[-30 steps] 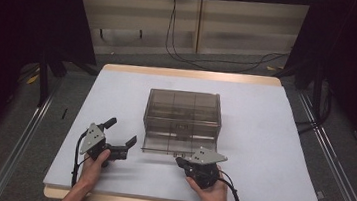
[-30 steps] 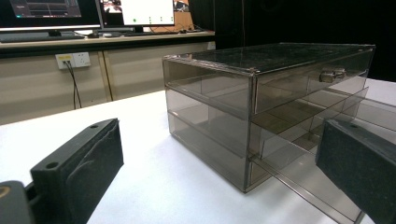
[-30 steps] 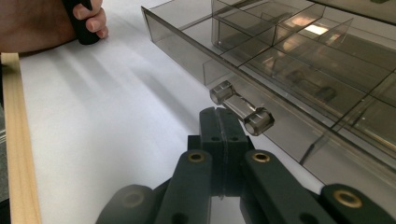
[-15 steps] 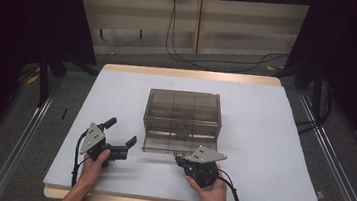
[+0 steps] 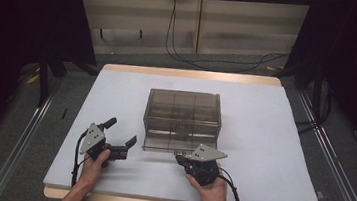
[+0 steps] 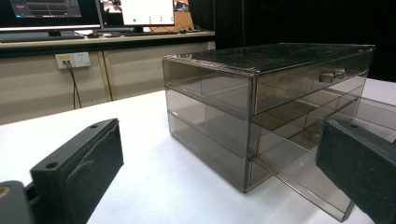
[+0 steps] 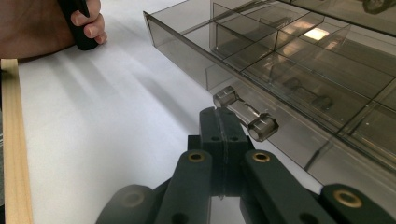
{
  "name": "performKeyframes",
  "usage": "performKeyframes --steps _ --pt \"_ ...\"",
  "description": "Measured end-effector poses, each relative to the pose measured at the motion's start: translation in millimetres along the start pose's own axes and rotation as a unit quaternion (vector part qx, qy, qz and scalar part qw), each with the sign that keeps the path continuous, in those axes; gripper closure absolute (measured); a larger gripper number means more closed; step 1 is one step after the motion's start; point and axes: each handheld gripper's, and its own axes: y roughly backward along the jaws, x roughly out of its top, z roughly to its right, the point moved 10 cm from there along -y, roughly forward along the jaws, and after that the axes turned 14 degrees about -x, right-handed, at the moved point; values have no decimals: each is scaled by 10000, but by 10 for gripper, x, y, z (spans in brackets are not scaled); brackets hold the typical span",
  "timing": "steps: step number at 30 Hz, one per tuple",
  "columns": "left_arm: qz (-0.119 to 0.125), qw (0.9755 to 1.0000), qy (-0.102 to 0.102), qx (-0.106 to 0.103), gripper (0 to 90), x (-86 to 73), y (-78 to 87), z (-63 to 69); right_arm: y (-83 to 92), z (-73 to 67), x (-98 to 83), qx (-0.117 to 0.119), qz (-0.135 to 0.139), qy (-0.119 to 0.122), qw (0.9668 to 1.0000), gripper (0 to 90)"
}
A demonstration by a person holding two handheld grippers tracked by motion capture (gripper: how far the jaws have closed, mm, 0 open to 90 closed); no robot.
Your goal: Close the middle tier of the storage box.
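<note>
While bottom drawer (image 7: 299, 88) stays part-open, right gripper (image 7: 224, 122) jaws pressed together beside its handle (image 7: 246, 113); left gripper (image 5: 121, 136) spread; nothing moved, pull unfinished.

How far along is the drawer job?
Done: the bottom drawer of the box is pulled partly out. In hand: the right gripper, fingers shut, sits at the drawer's handle. The left gripper waits open beside the box. Left: the drawer's compartments look empty.

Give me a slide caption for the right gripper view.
Shut right tool beside the clear bar handle of the smoky transparent drawer, pulled partly open.
</note>
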Motion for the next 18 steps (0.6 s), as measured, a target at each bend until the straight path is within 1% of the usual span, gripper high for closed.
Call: performKeyframes --steps 7,8,10,18 --pt "8 10000 18 3 8 0 -1 2 -3 8 6 2 17 -9 10000 900" --pt "-10 10000 -18 25 8 0 4 -6 -2 10 9 4 18 -21 10000 900" --pt "-13 10000 -14 25 8 -1 4 -6 -1 11 9 8 19 -18 10000 900" --pt "-1 10000 -4 1 8 0 0 0 -9 24 17 -19 38 -16 10000 900"
